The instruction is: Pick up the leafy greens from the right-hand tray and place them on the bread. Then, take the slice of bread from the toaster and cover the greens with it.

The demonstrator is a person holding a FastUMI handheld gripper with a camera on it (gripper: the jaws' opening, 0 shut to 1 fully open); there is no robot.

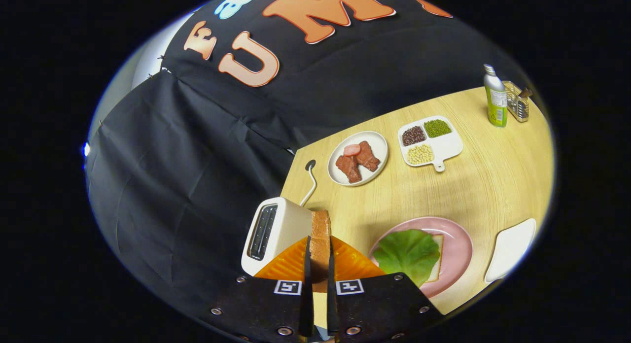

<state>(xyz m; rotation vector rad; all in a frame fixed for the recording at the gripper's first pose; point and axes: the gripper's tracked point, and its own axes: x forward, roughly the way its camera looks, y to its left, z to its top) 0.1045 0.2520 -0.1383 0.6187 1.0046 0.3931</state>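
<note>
My gripper [319, 249] is shut on a slice of bread [320, 234], held edge-on between the fingers, lifted above the table. Just behind and left of it stands the white toaster [283, 224] with its dark slot showing. To the right of the fingers lies a pink plate [456, 244] bearing a slice of bread [437, 257] with the leafy greens [406, 252] lying on top of it. Right of the pink plate sits a white tray [512, 249], bare on what shows.
A white plate with pieces of meat [357, 158] lies farther back on the wooden table [493, 185]. Beside it is a divided white dish of beans [430, 140]. A green bottle [495, 96] and a small rack [517, 104] stand at the far corner. The toaster's cord [310, 183] runs back.
</note>
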